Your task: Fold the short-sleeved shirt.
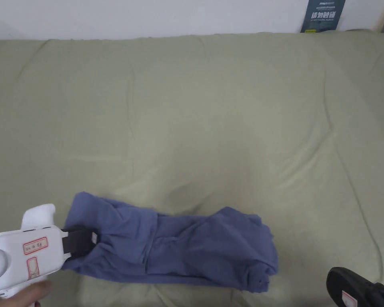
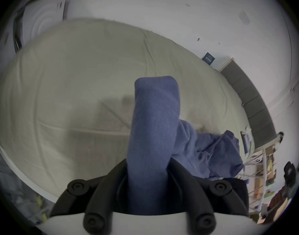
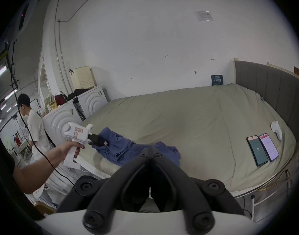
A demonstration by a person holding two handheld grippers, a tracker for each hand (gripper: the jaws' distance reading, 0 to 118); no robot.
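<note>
A blue short-sleeved shirt (image 1: 187,248) lies bunched in a long strip near the front edge of the green bed (image 1: 227,120). My left gripper (image 1: 92,239) is shut on its left end. In the left gripper view a band of the blue shirt (image 2: 155,128) stands up between the jaws of the left gripper (image 2: 148,165). My right gripper (image 1: 349,286) hangs at the lower right, apart from the shirt. In the right gripper view the right gripper (image 3: 151,152) has its jaws closed together on nothing, with the shirt (image 3: 128,147) and the left gripper (image 3: 101,141) beyond.
Two phones (image 3: 262,149) and a small white object (image 3: 276,130) lie on the bed's right side by the grey headboard (image 3: 264,86). White machines (image 3: 92,101) stand past the bed's left end. A person (image 3: 33,123) stands there. A cable (image 3: 48,160) hangs under the left arm.
</note>
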